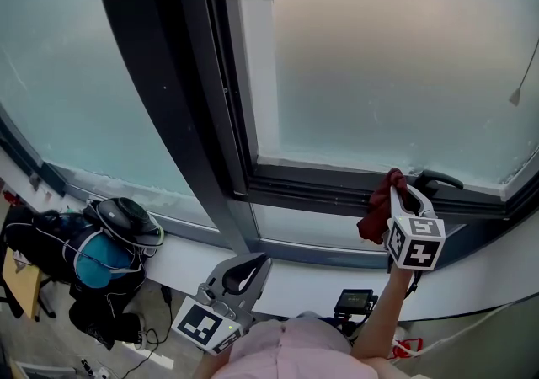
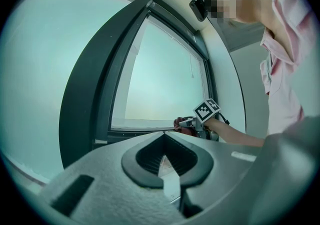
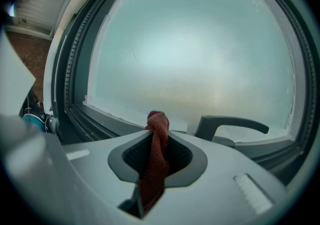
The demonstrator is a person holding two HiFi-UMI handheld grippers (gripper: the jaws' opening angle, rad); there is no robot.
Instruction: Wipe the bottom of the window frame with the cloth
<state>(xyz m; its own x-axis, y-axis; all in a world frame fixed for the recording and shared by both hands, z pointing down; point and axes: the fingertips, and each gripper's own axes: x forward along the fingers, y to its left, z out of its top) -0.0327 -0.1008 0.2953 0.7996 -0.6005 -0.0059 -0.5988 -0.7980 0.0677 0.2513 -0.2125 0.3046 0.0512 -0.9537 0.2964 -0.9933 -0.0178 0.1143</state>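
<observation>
Cloth is being pinched by the right gripper beside the window frame bottom, 4 o'clock. The left gripper, pressed together and empty, is being held idle at 6 o'clock. Most of the wiping is judged outstanding.

Soft, even daylight comes in through the frosted glass, tinted pale blue-green. The dark frame stands almost in silhouette against it. Both gripper views are round fisheye pictures: lines bow at the edges, corners go black, nearest parts blur.

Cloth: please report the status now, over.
Right gripper shut on red cloth, at bottom frame. Left gripper shut, empty, held low. Window handle close on the right.
</observation>
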